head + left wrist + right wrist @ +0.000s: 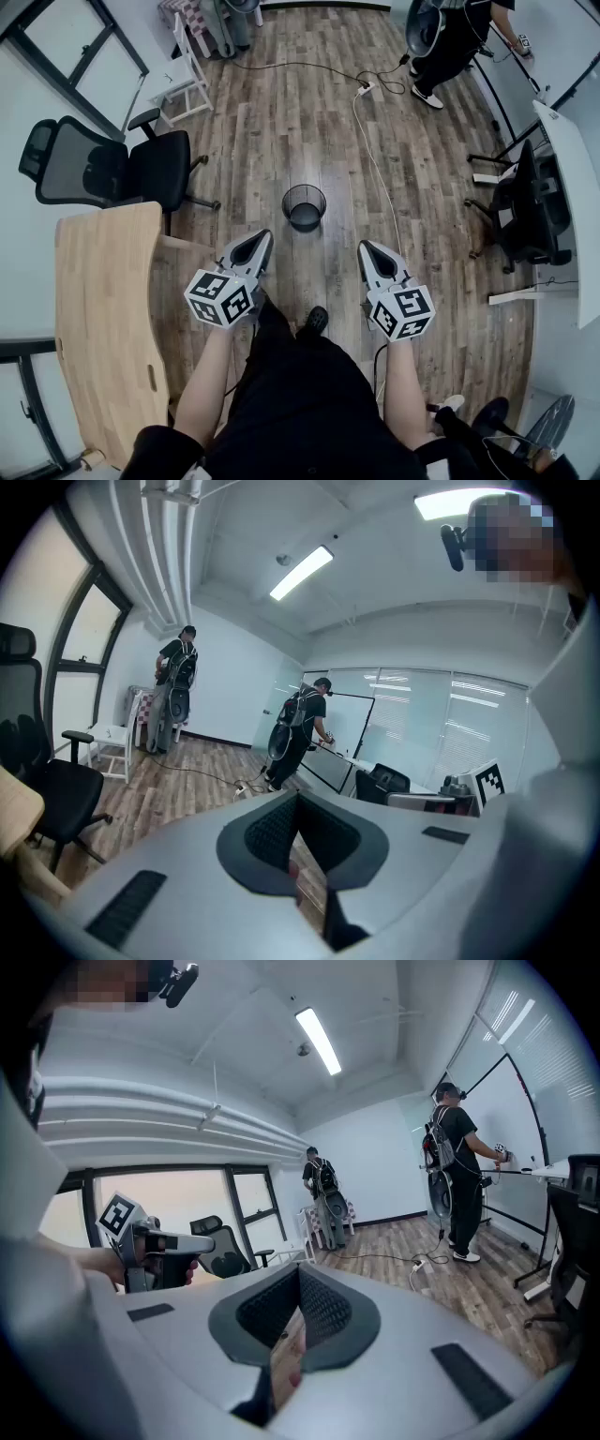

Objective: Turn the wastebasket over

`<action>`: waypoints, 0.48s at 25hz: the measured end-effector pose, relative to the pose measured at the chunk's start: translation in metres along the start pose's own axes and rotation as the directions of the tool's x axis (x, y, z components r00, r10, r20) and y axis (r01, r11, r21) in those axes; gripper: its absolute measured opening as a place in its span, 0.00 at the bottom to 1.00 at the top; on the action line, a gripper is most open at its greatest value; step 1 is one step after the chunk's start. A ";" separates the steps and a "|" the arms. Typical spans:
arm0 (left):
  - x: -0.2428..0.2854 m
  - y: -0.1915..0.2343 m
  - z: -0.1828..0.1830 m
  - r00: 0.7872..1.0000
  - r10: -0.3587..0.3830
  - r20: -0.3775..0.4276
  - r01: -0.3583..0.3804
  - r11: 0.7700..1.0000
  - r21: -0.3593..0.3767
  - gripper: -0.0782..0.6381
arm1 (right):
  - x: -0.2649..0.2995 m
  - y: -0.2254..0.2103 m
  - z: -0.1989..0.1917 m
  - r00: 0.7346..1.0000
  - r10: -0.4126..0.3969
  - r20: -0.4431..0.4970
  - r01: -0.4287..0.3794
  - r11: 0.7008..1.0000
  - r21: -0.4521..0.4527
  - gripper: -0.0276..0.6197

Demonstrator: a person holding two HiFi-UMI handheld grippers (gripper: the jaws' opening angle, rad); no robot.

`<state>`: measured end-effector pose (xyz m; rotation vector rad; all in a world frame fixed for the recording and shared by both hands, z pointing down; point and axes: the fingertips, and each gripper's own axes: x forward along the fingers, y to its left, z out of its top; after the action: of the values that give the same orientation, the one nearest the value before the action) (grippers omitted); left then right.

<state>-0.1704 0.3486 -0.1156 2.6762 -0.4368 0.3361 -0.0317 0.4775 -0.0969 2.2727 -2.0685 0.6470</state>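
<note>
- The left gripper [254, 241] has its jaws pressed together with nothing between them. It is held out in front of the person and tipped slightly downward.
- The right gripper [369, 251] is likewise closed and empty, alongside the left at about the same height.
- The wastebasket [304, 206], black mesh, stands upright with its mouth up on the wooden floor [281, 103]. It is ahead of both grippers, about midway between their lines and touching neither. It sits well clear of the floor's edges.
- A white cable [378, 164] trails past the basket on its right.
- Judged step: the approach. The basket looks untouched and is not yet turned.
- The next move probably calls for opening one gripper's jaws, lowering them to the rim and closing on the thin mesh wall. The basket can then be tipped over, clear of the cable.
</note>
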 end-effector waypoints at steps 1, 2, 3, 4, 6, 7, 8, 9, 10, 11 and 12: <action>-0.001 0.003 0.000 1.000 0.011 -0.003 -0.011 1.000 0.001 0.13 | 0.001 0.000 0.001 1.000 -0.001 0.000 0.001 1.000 -0.007 0.09; -0.001 0.006 0.000 1.000 0.020 -0.005 -0.020 1.000 0.002 0.13 | 0.002 0.000 0.001 1.000 -0.002 0.001 0.002 1.000 -0.015 0.09; -0.002 0.009 0.000 1.000 0.025 -0.005 -0.025 1.000 0.002 0.13 | 0.003 0.000 0.002 1.000 -0.002 0.000 0.002 1.000 -0.023 0.09; -0.002 0.010 0.000 1.000 0.027 -0.005 -0.027 1.000 0.002 0.13 | 0.004 0.000 0.002 1.000 -0.001 0.000 0.001 1.000 -0.031 0.09; -0.001 0.008 0.001 1.000 0.020 -0.004 -0.020 1.000 0.007 0.13 | 0.005 -0.001 0.003 1.000 0.001 -0.003 -0.001 0.999 -0.046 0.09; -0.001 0.007 0.001 1.000 0.018 -0.005 -0.018 1.000 0.011 0.13 | 0.005 -0.002 0.003 1.000 0.003 -0.005 -0.003 0.999 -0.051 0.09; 0.000 0.007 0.001 1.000 0.019 -0.008 -0.019 1.000 0.015 0.13 | 0.006 -0.001 0.003 1.000 0.005 -0.007 -0.006 0.999 -0.053 0.09; -0.001 0.007 0.001 1.000 0.024 -0.011 -0.024 1.000 0.017 0.13 | 0.007 -0.001 0.003 1.000 0.007 -0.007 -0.007 0.999 -0.053 0.09; -0.001 0.009 0.001 0.999 0.031 -0.015 -0.031 0.999 0.016 0.13 | 0.008 0.000 0.003 1.000 0.007 -0.005 -0.008 0.999 -0.051 0.09; -0.001 0.010 0.001 0.999 0.037 -0.019 -0.037 0.999 0.013 0.13 | 0.008 0.000 0.004 1.000 0.008 0.003 -0.008 0.999 -0.048 0.09; -0.002 0.011 0.001 0.999 0.041 -0.022 -0.041 0.999 0.010 0.13 | 0.008 0.000 0.006 1.000 0.010 0.019 -0.009 0.999 -0.047 0.09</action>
<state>-0.1759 0.3389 -0.1127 2.6729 -0.4854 0.3802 -0.0298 0.4688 -0.0999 2.2544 -2.0812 0.5724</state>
